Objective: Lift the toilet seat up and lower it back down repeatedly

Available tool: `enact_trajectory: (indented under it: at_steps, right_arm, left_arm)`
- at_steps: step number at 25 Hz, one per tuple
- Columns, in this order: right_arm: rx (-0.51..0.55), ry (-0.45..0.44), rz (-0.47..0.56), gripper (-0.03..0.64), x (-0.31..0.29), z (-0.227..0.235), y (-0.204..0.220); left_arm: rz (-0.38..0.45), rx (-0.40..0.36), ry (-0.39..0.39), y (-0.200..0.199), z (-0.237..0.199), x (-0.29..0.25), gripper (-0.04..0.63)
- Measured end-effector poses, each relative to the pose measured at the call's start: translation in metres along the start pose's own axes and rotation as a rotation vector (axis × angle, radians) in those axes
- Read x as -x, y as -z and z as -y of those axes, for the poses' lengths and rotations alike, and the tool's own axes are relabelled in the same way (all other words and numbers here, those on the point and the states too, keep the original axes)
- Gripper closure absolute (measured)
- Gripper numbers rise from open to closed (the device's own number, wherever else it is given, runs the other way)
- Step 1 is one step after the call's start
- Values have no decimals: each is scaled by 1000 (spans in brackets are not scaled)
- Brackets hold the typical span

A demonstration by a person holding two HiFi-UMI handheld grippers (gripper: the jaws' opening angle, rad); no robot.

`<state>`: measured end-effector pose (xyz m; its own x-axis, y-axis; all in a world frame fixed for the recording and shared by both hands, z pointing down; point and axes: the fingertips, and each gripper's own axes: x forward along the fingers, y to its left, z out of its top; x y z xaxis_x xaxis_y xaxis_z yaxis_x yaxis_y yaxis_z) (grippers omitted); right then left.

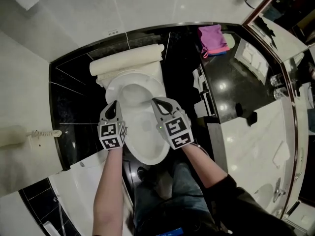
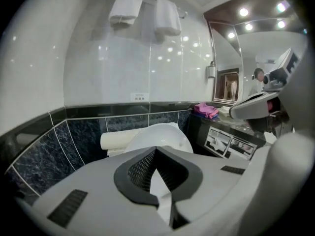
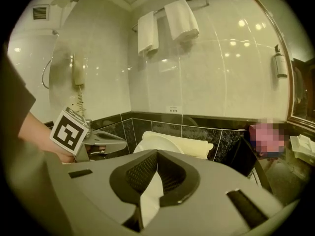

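Looking straight down in the head view, we see the white toilet seat [image 1: 143,149] between the two grippers, in front of a cream cylinder [image 1: 125,60] that lies against black wall tiles [image 1: 74,73]. The left gripper [image 1: 114,104] and the right gripper [image 1: 156,101] sit at the seat's two sides, tips toward the wall. Their bodies and marker cubes cover both rims, so here we cannot tell whether the tips touch the seat or how far it is tilted. The person's forearms and jeans hide the toilet's foot.

In the left gripper view we find its jaws closed, tips meeting in a point. A white sliver shows in the hollow behind them; we cannot make out whether it is pinched. Ahead, the seat rises as a white dome, its lower part cut off by the gripper's own body. Two towels [image 2: 127,6] hang above, unseen from the head.

The right gripper view shows the same: jaws together, a white strip behind the tips. It also catches the left gripper's cube beside the seat.
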<state>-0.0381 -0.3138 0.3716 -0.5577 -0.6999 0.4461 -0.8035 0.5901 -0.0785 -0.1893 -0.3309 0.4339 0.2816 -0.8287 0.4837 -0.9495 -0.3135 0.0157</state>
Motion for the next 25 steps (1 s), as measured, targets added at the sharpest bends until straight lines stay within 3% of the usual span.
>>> enact_trajectory:
  at_steps: [7,13,18,25]
  right_arm:
    - [0,57,31,600,71,-57,-24]
    - [-34,120,55,600,154,-106,-32]
    - [-41,149,45,600,209,-125,-21]
    - [-1,103,34,600,261,-134,0]
  left_arm:
    - [84,0,113,-43,32,133,611]
    - [102,-47,198,-43,51,244,611]
    - [101,-35,180,-32,59,311,611]
    - [140,-24,90,-28,88,379,611]
